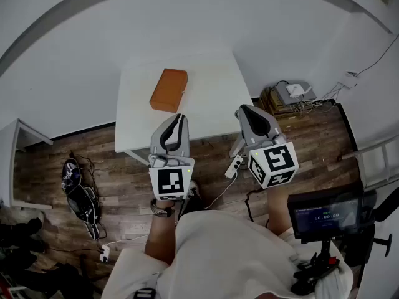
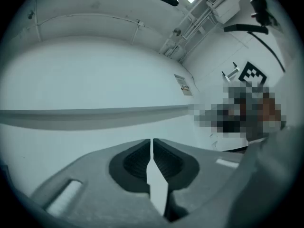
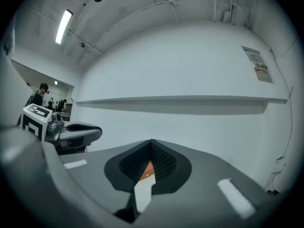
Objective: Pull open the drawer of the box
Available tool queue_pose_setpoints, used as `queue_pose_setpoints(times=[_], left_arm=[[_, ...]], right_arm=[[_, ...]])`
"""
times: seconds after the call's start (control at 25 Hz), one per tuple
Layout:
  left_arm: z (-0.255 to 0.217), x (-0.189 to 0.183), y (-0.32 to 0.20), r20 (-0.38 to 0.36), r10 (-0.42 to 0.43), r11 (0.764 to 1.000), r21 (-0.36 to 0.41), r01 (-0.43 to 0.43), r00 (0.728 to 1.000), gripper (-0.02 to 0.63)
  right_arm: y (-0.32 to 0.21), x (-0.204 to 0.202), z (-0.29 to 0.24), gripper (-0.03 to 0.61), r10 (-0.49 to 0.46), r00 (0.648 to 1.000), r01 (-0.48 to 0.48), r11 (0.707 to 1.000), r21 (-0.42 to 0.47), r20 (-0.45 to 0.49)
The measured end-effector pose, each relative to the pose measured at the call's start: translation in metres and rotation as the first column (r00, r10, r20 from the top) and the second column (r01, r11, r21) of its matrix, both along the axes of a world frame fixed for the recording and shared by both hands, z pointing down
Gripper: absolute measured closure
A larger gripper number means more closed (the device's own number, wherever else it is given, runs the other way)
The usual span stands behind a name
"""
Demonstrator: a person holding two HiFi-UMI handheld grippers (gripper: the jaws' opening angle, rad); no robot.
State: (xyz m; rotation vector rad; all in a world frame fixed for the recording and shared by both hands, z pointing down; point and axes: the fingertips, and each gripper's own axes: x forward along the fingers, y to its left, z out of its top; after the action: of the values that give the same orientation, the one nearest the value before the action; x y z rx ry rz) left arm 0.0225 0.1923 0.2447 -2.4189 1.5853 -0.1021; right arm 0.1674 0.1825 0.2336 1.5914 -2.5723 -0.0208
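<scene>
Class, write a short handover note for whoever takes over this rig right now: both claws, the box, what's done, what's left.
Left claw: shut, empty, held level near the table's front edge.
Right claw: shut, empty, level, by the table's right edge.
Box: lies on the white table, just ahead of the left claw; neither claw touches it.
Done: nothing yet; no drawer shows pulled out.
Left: reach the box, grip its drawer, pull it open.

Lab-type test rm; bare white walls (image 1: 187,17); loose cables (image 1: 87,213) on wood floor (image 1: 128,182); monitor (image 1: 324,217) on stand (image 1: 325,249)
</scene>
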Motion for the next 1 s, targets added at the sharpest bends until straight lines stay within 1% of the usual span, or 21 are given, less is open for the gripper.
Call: queue_pose_setpoints(times=[0.2, 0.44, 0.56, 0.72, 1.0], left_arm=[[0.013, 0.007, 0.003, -0.008, -0.002, 1.000, -0.022, 0.002, 1.000, 0.591], [0.016, 0.008, 0.006, -0.019, -0.007, 0.999, -0.031, 0.007, 1.000, 0.591], [0.017, 0.009, 0.006, -0.018, -0.006, 0.999, -0.034, 0.006, 1.000, 0.591], [0.013, 0.009, 0.006, -0.011, -0.002, 1.000, -0.029, 0.002, 1.000, 0.591], [0.008, 0.008, 0.009, 0.008, -0.010, 1.000, -0.018, 0.010, 1.000, 0.591]], right_arm=[[0.002, 0.009, 0.007, 0.578, 0.010, 1.000, -0.010, 1.000, -0.007, -0.004], [0.009, 0.009, 0.009, 0.578, -0.039, 0.999, 0.039, 0.999, -0.002, 0.025], [0.012, 0.007, 0.010, 0.578, -0.056, 0.998, 0.056, 0.998, 0.000, 0.013], [0.011, 0.004, 0.011, 0.578, -0.052, 0.998, 0.052, 0.999, 0.002, -0.034], [0.012, 0.003, 0.005, 0.578, -0.055, 0.998, 0.056, 0.998, 0.040, -0.016]])
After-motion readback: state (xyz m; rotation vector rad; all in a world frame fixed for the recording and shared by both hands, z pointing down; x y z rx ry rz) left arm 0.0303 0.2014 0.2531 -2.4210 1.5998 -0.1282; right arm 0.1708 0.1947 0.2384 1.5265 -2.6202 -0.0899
